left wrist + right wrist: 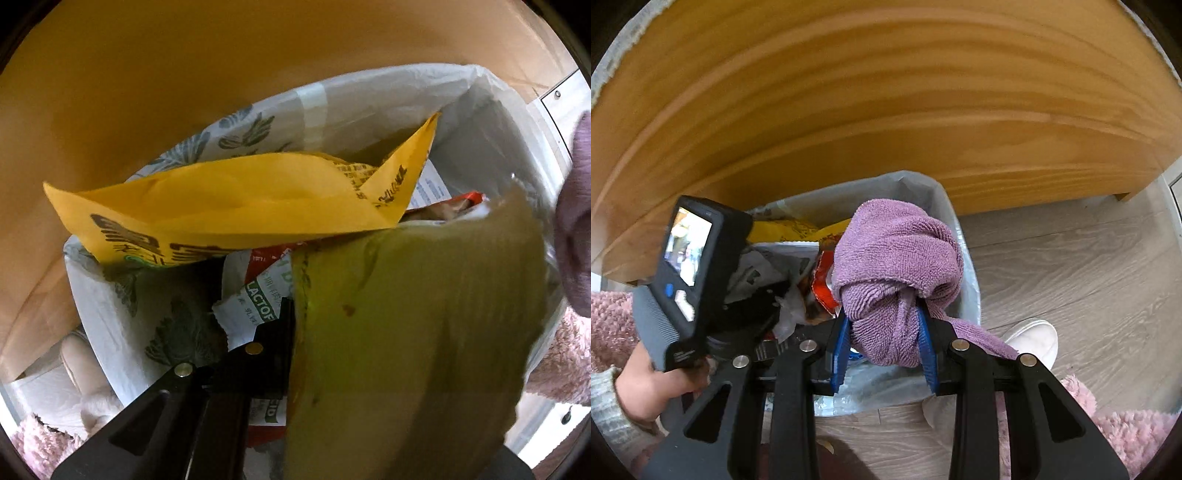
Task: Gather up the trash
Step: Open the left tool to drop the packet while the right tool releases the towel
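The step in hand looks like the drop: both claws hang over a lined bin (964, 236) that sits against a wooden panel (871, 96), and each carries something. The left claw (286, 314) points straight down into the bin with its jaws pressed together, pinching the edge of a crumpled yellow-green wrapper (410, 325) that hangs just to the right of its tips and hides most of the right side of that view. Below and ahead of it the bin is already well filled: a yellow bag (229, 199) lies across the top, with a white sachet (255, 306) and red packaging (469, 197) under it, all inside the leaf-printed liner (173, 321). The right claw (886, 332) is angled steeply down over the near rim, its blue pads (837, 347) part-way closed on a bunched purple cloth (897, 269); the cloth bulges above and ahead of the pads and a tail of it trails off to the right. The left hand (653, 376) and its camera body show at that claw's left. The next move, I judge, calls for the left jaws to spread so the wrapper falls clear of the yellow bag and stays inside the liner; the light film may cling to the pads. Whether the cloth counts as trash I cannot tell.
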### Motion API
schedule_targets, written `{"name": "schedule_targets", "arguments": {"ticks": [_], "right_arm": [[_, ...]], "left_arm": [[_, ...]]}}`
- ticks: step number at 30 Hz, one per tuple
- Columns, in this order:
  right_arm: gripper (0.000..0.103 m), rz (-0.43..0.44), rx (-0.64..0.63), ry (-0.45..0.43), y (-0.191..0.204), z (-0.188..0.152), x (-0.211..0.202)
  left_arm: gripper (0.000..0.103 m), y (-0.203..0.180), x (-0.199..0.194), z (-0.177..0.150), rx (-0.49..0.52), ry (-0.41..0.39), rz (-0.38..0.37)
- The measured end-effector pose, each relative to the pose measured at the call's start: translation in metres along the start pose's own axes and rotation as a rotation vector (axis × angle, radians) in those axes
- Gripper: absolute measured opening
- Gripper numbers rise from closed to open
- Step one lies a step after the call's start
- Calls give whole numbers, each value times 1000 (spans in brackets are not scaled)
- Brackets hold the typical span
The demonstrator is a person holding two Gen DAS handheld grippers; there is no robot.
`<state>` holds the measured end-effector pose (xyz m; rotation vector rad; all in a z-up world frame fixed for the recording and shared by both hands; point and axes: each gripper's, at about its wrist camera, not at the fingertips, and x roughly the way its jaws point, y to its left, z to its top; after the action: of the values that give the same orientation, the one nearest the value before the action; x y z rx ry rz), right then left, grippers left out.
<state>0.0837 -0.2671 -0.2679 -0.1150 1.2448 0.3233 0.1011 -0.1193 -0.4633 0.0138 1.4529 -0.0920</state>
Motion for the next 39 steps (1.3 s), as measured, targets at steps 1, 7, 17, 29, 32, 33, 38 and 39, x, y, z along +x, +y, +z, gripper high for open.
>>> {"name": "schedule_targets", "arguments": {"ticks": [1, 7, 17, 29, 32, 33, 38, 39], "right_arm": [[32, 4, 0, 6, 2, 1, 4], [32, 13, 12, 40, 6, 12, 38], [32, 50, 42, 93, -2, 29, 78], [31, 73, 30, 186, -9, 57, 97], [31, 45, 6, 192, -7, 70, 98], [31, 42, 6, 191, -8, 71, 99], [31, 30, 6, 188, -6, 73, 100], [31, 26, 2, 192, -6, 75, 101]], "left_arm": [[1, 1, 1, 0, 7, -2, 1], [1, 9, 2, -2, 9, -5, -15], [1, 5, 13, 8, 6, 9, -19], [3, 13, 18, 15, -15, 24, -28], [3, 15, 17, 15, -16, 25, -29], [3, 15, 17, 15, -17, 25, -29], [3, 20, 7, 11, -12, 23, -27], [3, 16, 2, 11, -13, 24, -26]]}}
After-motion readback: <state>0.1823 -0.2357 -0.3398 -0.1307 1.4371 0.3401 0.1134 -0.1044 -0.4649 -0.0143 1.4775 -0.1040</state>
